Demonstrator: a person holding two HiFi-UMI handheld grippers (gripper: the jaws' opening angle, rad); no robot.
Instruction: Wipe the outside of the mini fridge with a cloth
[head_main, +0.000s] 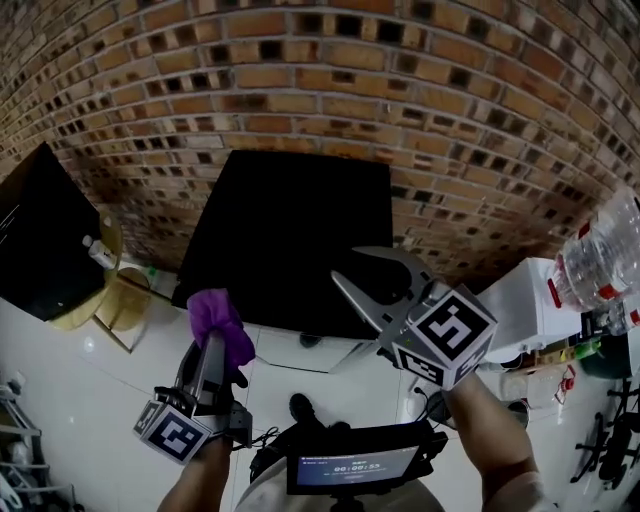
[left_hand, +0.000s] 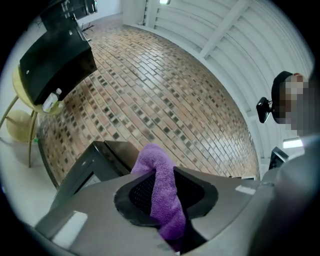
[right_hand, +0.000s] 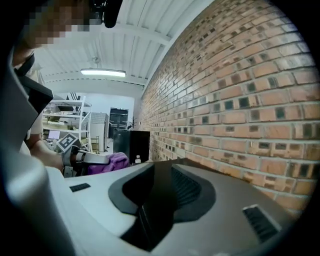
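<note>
The white floor (head_main: 60, 390) carries the black fridge (head_main: 290, 240), set against the brick wall (head_main: 320, 90), and a yellow stool (head_main: 115, 300) on its left.

mini fridge (head_main: 290, 240) before brick wall (head_main: 300, 60) | cloth (head_main: 225, 318) in left tool (head_main: 212, 348) | right tool (head_main: 347, 263) at its right

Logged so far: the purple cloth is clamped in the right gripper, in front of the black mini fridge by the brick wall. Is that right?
No. The purple cloth is clamped in the left gripper, not the right, as the left gripper view shows; it is in front of the black mini fridge by the brick wall.
</note>
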